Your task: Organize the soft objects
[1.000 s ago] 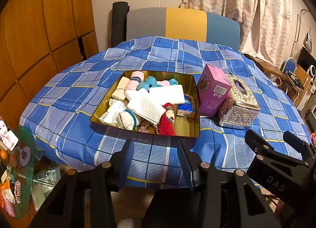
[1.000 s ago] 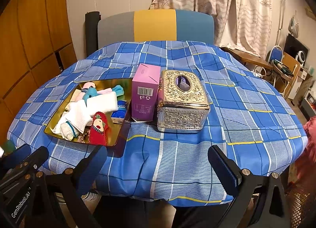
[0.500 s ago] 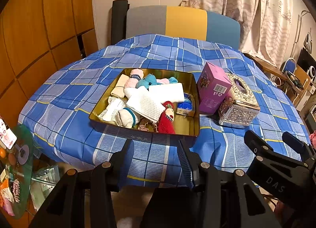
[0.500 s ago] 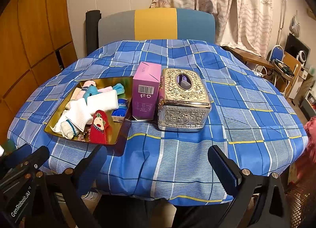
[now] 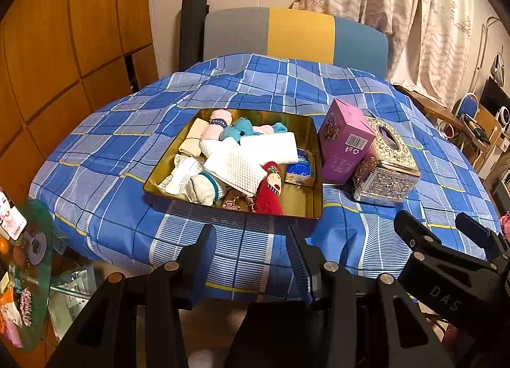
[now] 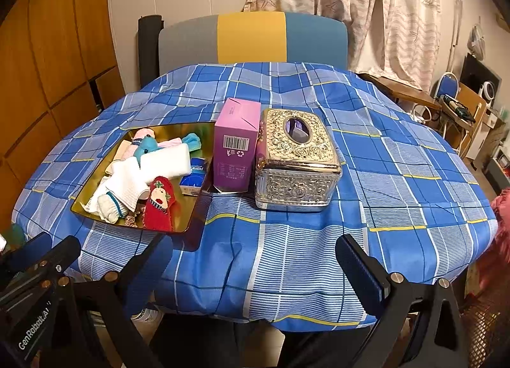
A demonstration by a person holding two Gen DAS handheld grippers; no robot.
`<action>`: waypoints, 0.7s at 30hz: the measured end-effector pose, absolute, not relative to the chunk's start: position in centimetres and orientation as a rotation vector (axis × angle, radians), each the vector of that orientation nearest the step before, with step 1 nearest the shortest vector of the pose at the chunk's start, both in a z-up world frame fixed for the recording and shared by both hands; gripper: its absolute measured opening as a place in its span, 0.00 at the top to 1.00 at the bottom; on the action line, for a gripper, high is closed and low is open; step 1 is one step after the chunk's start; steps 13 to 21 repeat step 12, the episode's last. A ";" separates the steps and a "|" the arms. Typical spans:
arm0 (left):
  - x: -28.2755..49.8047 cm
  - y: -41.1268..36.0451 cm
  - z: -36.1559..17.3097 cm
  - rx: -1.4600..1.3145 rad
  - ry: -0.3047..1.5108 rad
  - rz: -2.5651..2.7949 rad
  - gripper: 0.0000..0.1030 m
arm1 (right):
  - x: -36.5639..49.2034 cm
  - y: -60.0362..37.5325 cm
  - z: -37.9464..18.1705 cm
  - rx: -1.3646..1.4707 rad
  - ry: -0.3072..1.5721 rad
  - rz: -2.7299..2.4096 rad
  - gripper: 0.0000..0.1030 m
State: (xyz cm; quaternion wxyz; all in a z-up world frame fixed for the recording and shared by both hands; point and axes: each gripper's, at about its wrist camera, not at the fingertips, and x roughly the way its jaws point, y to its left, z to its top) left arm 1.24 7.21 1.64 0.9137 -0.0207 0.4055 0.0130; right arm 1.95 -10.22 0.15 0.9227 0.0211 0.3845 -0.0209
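The soft objects are piled in a gold tray [image 5: 314,176] that is placed on the blue checked tablecloth [image 5: 105,157], at about 12 o'clock from the left gripper [image 5: 251,247] and at about 10 o'clock from the right gripper [image 6: 255,259]. Inside the tray, a white waffle towel [image 5: 236,169] is laid over the middle of the pile, and a folded white cloth [image 5: 269,148] is seen just behind it. A blue plush toy [image 5: 237,129] and a pink rolled sock [image 5: 214,127] are found at the far side, and a cream cloth [image 5: 191,138] at the far left side. A white sock with a teal stripe [image 5: 204,188] and a red doll sock [image 5: 269,191] are placed at the near edge. A small blue packet [image 5: 299,169] is seen at the right side of the tray.

Just beside the tray, at its 3 o'clock, a purple box [image 6: 236,145] is standing upright, and an ornate silver tissue box [image 6: 296,161] is touching it on the right. A chair [image 6: 251,38] is placed behind the table.

Both grippers are held before the near edge of the table, well apart from the tray. The fingers of the left gripper are parted and nothing is held between them. The fingers of the right gripper are spread wide and are also empty.
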 end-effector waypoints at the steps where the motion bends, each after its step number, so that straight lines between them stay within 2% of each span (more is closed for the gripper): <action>1: 1.3 7.2 1.7 -0.042 0.835 0.028 0.56 | 2.0 -10.2 0.1 0.043 0.790 -0.042 0.00; 21: 1.2 7.3 1.8 -0.031 0.817 0.046 0.56 | 2.0 -10.4 0.1 0.045 0.791 -0.041 0.00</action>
